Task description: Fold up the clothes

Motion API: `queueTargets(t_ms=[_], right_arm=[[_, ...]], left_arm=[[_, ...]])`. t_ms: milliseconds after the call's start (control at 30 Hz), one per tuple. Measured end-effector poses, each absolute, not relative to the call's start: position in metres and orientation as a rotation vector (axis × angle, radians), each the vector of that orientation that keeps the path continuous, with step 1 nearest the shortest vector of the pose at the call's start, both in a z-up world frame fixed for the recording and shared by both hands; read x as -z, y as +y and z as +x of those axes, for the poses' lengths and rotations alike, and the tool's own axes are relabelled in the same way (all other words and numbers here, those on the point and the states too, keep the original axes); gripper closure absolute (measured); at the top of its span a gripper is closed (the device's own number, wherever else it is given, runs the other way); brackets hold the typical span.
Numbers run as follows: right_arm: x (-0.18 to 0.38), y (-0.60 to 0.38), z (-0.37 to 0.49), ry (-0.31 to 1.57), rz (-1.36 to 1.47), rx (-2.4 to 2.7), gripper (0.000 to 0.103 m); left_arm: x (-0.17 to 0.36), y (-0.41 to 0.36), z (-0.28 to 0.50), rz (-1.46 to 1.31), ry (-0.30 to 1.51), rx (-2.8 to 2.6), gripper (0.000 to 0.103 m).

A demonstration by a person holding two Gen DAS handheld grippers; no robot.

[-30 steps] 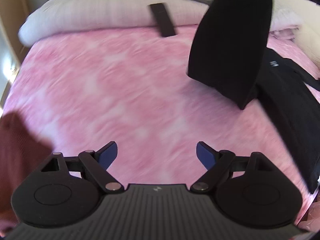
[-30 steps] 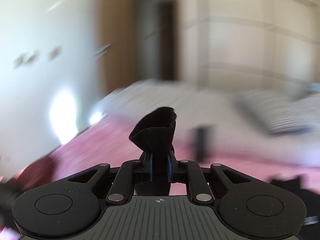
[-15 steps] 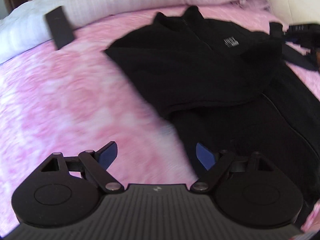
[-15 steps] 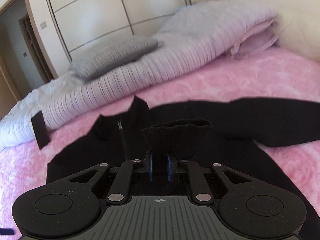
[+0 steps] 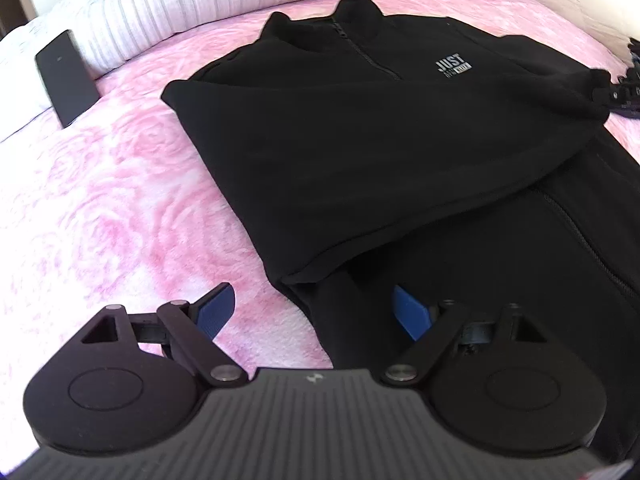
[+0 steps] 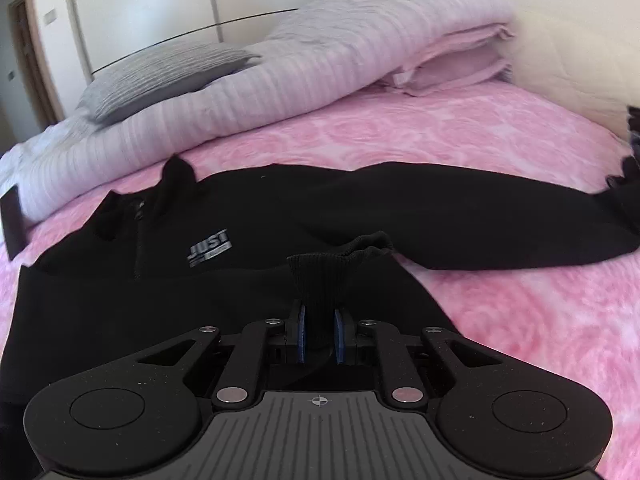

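A black zip jacket (image 5: 360, 152) with a grey "JUST" logo lies spread on the pink bedspread (image 5: 100, 200), collar toward the pillows. One sleeve is folded across its chest. My left gripper (image 5: 312, 308) hovers open over the jacket's near left edge, nothing between its blue pads. In the right wrist view the same jacket (image 6: 160, 280) fills the middle, its other sleeve (image 6: 480, 224) stretched out to the right. My right gripper (image 6: 319, 334) is shut on the ribbed cuff (image 6: 324, 276) of the folded sleeve, just above the jacket's chest.
A dark flat phone-like slab (image 5: 66, 76) lies at the bedspread's far left edge. A striped duvet (image 6: 240, 92) and pillows (image 6: 160, 76) are heaped at the bed's head. Wardrobe doors (image 6: 160, 8) stand behind. A dark object (image 5: 628, 96) sits at the right edge.
Both grippers swung from the bed's left side over to the jacket and came lower. The right one carried the sleeve cuff across the chest. The left one stayed open.
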State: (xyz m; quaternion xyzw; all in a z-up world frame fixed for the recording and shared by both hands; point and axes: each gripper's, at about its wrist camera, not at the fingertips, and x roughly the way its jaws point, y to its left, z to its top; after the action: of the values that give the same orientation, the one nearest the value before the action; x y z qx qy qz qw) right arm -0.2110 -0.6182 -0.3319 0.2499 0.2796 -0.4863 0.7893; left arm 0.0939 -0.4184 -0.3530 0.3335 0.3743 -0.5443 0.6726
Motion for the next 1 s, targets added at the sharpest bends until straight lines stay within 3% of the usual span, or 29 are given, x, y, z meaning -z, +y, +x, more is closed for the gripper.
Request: queueTargets(t_ms=[167, 333, 733, 767, 833, 867, 900, 1000], right_arm=[[0.341, -0.617, -0.213, 0.627, 0.492, 1.09, 0.09], [0.372, -0.618, -0.22, 0.681, 0.634, 1.085, 0.089], [0.365, -0.621, -0.236, 0.758, 0.658, 1.084, 0.089], [0.363, -0.619, -0.239, 0.765, 0.67, 1.083, 0.086], [0.356, -0.614, -0.244, 0.798, 0.679, 1.116, 0.064], [0.354, -0.612, -0.248, 0.817, 0.686, 1.14, 0.048], [0.352, -0.611, -0.255, 0.833, 0.726, 1.156, 0.042], [0.339, -0.606, -0.281, 0.807, 0.822, 1.178, 0.042]], left_arm=[[0.36, -0.417, 0.095, 0.77, 0.83, 1.243, 0.02], [0.366, -0.414, 0.1, 0.76, 0.866, 1.215, 0.02], [0.371, -0.403, 0.12, 0.768, 0.956, 1.029, 0.019], [0.371, -0.4, 0.122, 0.753, 0.977, 1.015, 0.019], [0.369, -0.393, 0.124, 0.729, 1.006, 0.99, 0.019], [0.367, -0.391, 0.122, 0.742, 1.001, 0.984, 0.019], [0.364, -0.389, 0.118, 0.761, 0.988, 0.982, 0.02], [0.349, -0.382, 0.107, 0.797, 0.938, 0.987, 0.02]])
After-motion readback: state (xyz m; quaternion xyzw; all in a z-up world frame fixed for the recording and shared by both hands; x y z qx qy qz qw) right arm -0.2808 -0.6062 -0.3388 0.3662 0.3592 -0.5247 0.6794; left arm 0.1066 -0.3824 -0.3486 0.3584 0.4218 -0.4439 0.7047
